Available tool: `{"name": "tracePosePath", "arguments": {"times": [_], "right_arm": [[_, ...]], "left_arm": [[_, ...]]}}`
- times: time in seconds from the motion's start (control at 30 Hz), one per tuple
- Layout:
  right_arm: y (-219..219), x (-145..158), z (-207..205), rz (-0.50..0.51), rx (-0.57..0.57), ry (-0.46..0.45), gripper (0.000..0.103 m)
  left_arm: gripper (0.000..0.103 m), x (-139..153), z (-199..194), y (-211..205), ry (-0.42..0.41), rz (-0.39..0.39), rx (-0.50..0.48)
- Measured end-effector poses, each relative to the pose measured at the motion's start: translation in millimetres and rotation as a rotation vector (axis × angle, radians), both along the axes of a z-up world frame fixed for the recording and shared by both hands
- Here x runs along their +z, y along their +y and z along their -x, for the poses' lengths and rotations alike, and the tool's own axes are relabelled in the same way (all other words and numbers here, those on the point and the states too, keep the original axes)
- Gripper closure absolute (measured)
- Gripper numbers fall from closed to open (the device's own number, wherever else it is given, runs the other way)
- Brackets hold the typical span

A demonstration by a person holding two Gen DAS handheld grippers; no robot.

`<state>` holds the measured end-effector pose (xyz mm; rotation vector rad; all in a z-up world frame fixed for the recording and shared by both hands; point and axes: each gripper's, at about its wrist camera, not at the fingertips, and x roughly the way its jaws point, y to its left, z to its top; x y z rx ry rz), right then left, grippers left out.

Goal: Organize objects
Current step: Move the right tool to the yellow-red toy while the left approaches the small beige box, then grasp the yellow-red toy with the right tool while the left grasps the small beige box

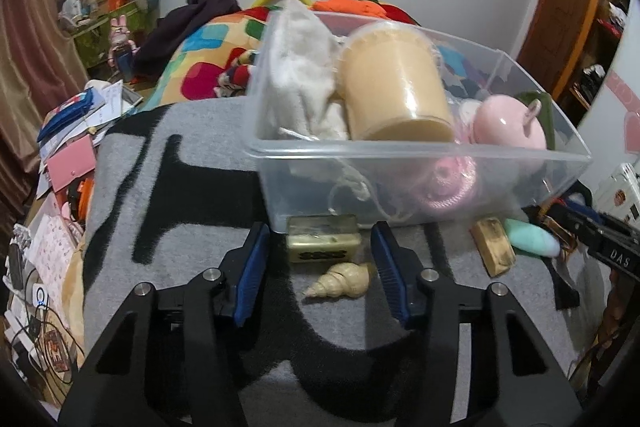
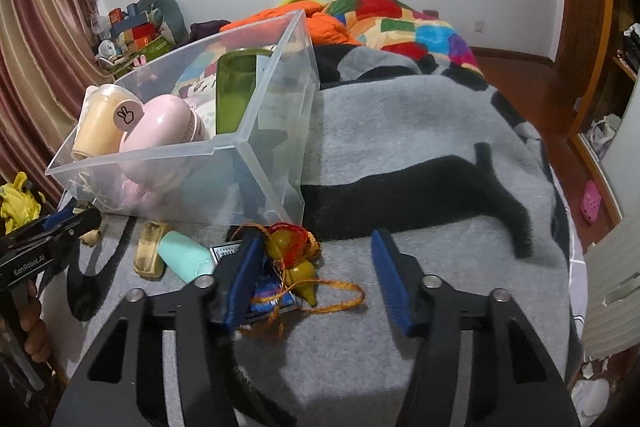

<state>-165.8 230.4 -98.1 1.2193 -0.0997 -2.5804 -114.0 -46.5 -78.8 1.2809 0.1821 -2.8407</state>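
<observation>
Far left on the grey-and-black blanket (image 1: 200,131): left gripper (image 1: 320,267), jaws spread, pinching nothing, angled down at the bed. Straight ahead inside the gap, one cream conch shell (image 1: 340,281), long axis running almost pad to pad, tip toward the left pad, blunt end just beside the right one; probably better gripped after a wrist turn. Just beyond the shell, one yellowish tin (image 1: 324,241), touching the front wall of the one clear bin (image 1: 400,147). Inside the bin, left to right: one white cloth pouch (image 1: 300,75), one beige cup (image 1: 392,87) on its side, one pink rounded case (image 1: 508,123), one green cup (image 2: 236,95). Further right, in front of the bin: one wooden block (image 1: 494,247) touching one mint oval thing (image 1: 532,241), nearer the right hand than the left. Then the right gripper (image 2: 316,267), likewise spread and empty. Hard against its left pad, partly hidden behind it, one yellow-green gourd charm (image 2: 296,267) in a tangle of orange cord, long axis roughly along the fingers, lying on one blue packet (image 2: 272,297); off-centre, so apparently calling for a shift left before any closing.
</observation>
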Motion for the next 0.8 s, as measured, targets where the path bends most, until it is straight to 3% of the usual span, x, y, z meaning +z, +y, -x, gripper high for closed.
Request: {"name": "tracePosePath", "arguments": {"times": [0.1,0.23,0.3,0.8], "right_arm": [[-2,-2,0,-0.014,0.004,-0.001,0.065],[-6,-3,-3,-0.029,0.019,0.003,0.082],[-7,-3,-5,-0.033,0.024,0.008,0.083],[-5,23,-26,-0.022,0.026,0.071,0.084]], "left_arm": [[0.056,-1,-1,-2,-0.003,-0.014,0.002],[0.065,-2,-2,2,-0.003,0.011,-0.009],[0.069,-2,-4,5,0.002,0.021,-0.017],[0.070,6,-20,5,0.029,0.004,-0.011]]}}
